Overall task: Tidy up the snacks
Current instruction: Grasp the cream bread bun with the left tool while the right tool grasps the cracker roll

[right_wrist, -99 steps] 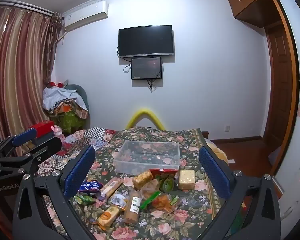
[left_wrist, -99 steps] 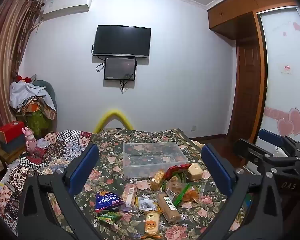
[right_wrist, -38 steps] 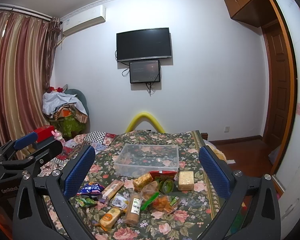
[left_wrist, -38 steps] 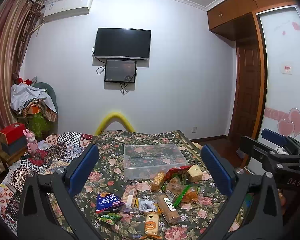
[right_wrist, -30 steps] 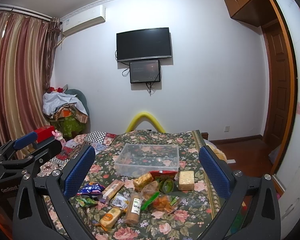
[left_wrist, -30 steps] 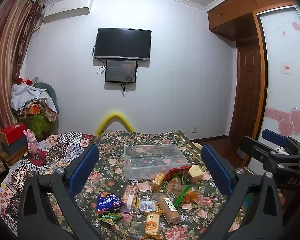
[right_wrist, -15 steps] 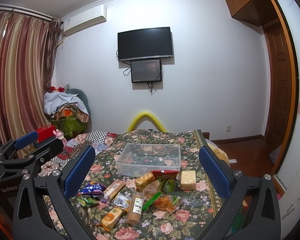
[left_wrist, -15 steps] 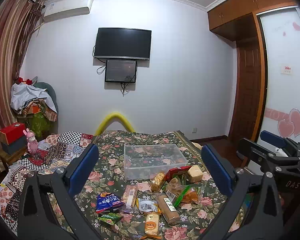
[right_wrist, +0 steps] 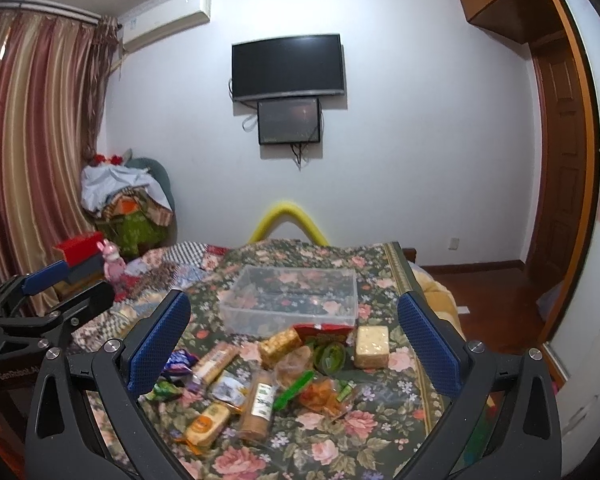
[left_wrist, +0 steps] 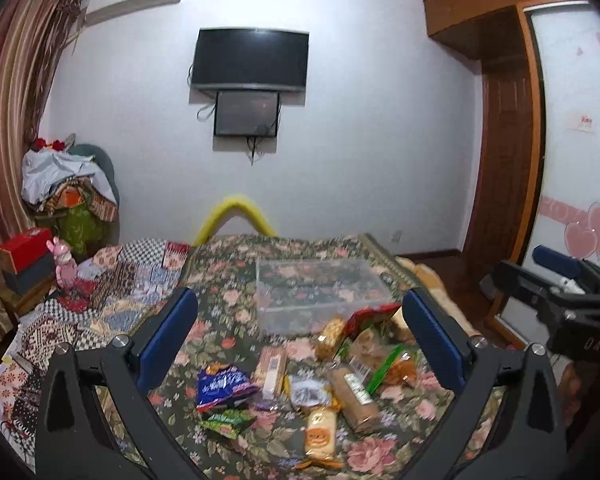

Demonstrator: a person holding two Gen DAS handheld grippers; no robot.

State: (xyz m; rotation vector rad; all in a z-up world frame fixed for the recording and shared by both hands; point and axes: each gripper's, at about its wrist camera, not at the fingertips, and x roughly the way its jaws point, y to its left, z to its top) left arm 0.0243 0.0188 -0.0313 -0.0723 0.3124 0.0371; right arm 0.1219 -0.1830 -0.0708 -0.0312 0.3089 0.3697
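Note:
Several wrapped snacks lie on a floral cloth: a blue bag (left_wrist: 222, 385), a green packet (left_wrist: 228, 423), a brown biscuit roll (left_wrist: 354, 394), a yellow cake pack (left_wrist: 320, 428), and a square cracker pack (right_wrist: 373, 345). An empty clear plastic box (left_wrist: 316, 294) stands behind them; it also shows in the right wrist view (right_wrist: 292, 298). My left gripper (left_wrist: 300, 338) is open and empty, held above the snacks. My right gripper (right_wrist: 294, 334) is open and empty too, above the pile.
The floral cloth (left_wrist: 380, 446) covers a raised surface, with a patchwork quilt (left_wrist: 112, 292) to its left. A yellow foam arch (left_wrist: 236, 216) rises behind. A pink toy (left_wrist: 66, 266) and red box (left_wrist: 26, 244) stand far left. A wooden door (right_wrist: 560, 168) is on the right.
Both grippers have dipped and drifted slightly, so the snacks and box sit a little differently in view. Both stay open and empty. Nothing on the cloth has moved.

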